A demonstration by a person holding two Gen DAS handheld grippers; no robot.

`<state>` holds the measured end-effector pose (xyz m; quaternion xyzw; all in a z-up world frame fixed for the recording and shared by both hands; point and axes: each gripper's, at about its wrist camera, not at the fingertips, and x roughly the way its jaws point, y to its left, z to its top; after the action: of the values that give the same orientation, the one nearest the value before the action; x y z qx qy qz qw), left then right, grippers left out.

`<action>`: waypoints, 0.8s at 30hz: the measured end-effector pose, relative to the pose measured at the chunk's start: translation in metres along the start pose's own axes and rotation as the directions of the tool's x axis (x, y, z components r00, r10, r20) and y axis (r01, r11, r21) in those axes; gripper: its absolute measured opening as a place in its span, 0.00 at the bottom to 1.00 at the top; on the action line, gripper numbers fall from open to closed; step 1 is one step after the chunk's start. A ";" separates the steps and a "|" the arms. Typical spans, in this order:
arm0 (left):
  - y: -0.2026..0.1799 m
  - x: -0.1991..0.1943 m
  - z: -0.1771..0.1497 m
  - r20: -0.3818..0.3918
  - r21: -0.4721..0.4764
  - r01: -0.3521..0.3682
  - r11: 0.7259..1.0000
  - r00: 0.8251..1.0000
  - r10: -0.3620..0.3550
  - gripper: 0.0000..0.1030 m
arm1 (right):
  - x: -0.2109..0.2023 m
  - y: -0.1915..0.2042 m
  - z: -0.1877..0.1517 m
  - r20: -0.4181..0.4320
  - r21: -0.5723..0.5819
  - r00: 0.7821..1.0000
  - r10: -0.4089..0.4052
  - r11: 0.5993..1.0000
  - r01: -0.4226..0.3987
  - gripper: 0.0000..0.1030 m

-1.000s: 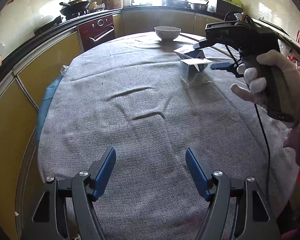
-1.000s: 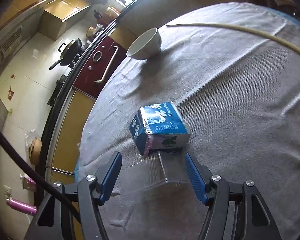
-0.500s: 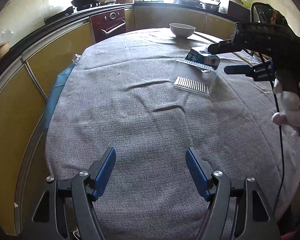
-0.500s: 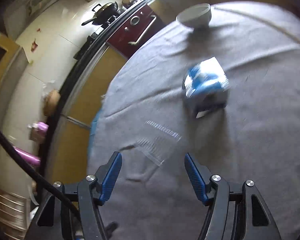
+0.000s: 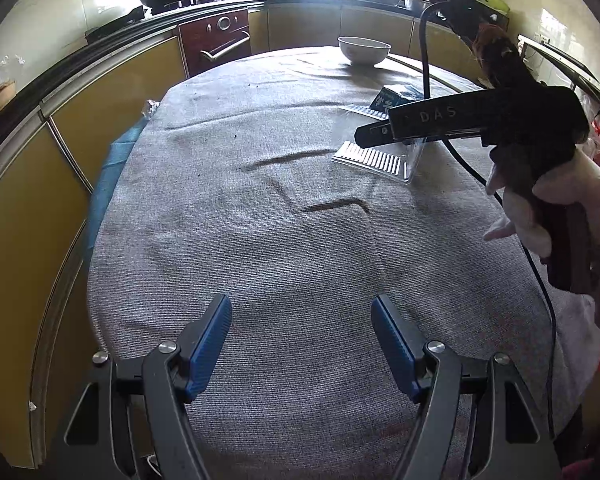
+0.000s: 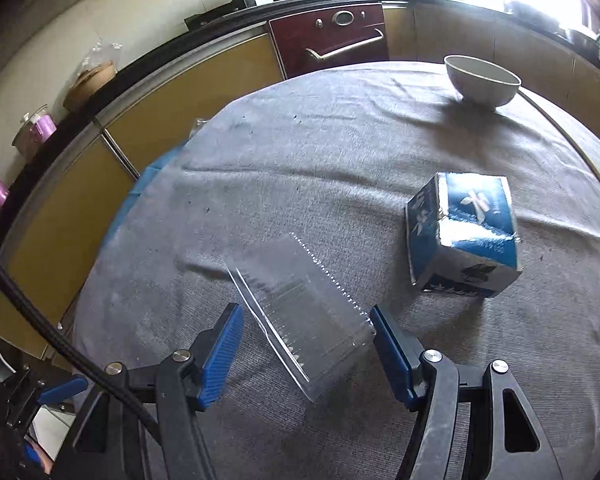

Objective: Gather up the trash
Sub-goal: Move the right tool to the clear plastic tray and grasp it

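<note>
Since the earlier frames the right gripper point(image 5: 364, 134) has swung round and rolled level, so in the left wrist view it now reaches in from the right edge of the table over the clear ribbed plastic clamshell box point(image 5: 374, 160), where before it hung higher and further back; its jaws cannot be read from this side; a gloved hand point(image 5: 556, 204) holds its grip; behind the box, towards the far edge, part of the blue and white paper carton point(image 5: 396, 98) shows, and the white ceramic bowl point(image 5: 363, 50) stands at the far edge itself; the left gripper point(image 5: 300, 344) hangs spread and empty over the near edge of the grey woven tablecloth point(image 5: 260, 240), probably parked there to leave the right side free; wide bare cloth lies between it and the trash.

From the right wrist view the right gripper point(image 6: 306, 348) is spread, with the clear box point(image 6: 300, 312) lying slantwise between the blue pads, none visibly pressing it; the slant suggests the corners, not the flat walls, would meet the pads; the carton point(image 6: 464, 236) sits well clear to the right, the bowl point(image 6: 482, 78) near the far edge; open cloth to the left gives room before the left edge drops off.
</note>
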<state>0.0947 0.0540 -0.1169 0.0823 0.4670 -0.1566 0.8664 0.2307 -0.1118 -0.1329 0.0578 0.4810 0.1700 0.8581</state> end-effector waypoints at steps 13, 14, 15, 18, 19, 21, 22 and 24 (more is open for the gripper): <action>-0.003 0.008 0.003 -0.040 -0.019 -0.025 0.999 0.999 0.025 0.71 | -0.003 -0.001 -0.023 0.071 0.106 0.981 0.181 0.977 -0.188 0.49; -0.004 0.008 0.003 -0.044 -0.015 -0.032 0.999 0.999 0.031 0.71 | -0.004 -0.002 -0.023 0.075 0.115 0.980 0.182 0.975 -0.190 0.49; -0.005 0.008 0.004 -0.045 -0.011 -0.039 0.999 0.998 0.038 0.71 | -0.005 -0.003 -0.023 0.079 0.123 0.981 0.178 0.975 -0.186 0.49; -0.005 0.006 0.003 -0.039 -0.005 -0.045 0.999 0.998 0.045 0.71 | -0.006 -0.005 -0.023 0.084 0.131 0.981 0.174 0.974 -0.184 0.49; -0.005 0.005 0.004 -0.039 -0.006 -0.044 0.999 0.998 0.044 0.71 | -0.007 -0.005 -0.024 0.087 0.132 0.981 0.172 0.974 -0.182 0.49; -0.005 0.005 0.004 -0.039 -0.006 -0.043 0.999 0.998 0.042 0.71 | -0.007 -0.006 -0.024 0.090 0.137 0.980 0.175 0.973 -0.186 0.49; -0.005 0.005 0.004 -0.040 -0.005 -0.043 0.999 0.998 0.043 0.71 | -0.007 -0.007 -0.025 0.092 0.141 0.980 0.176 0.972 -0.188 0.49; -0.006 0.005 0.005 -0.042 -0.002 -0.043 0.999 0.998 0.043 0.71 | -0.009 -0.008 -0.026 0.098 0.151 0.978 0.182 0.969 -0.196 0.49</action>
<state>0.0987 0.0457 -0.1186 0.0944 0.4832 -0.1355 0.8598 0.2062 -0.1239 -0.1418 0.1788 0.4493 0.2095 0.8499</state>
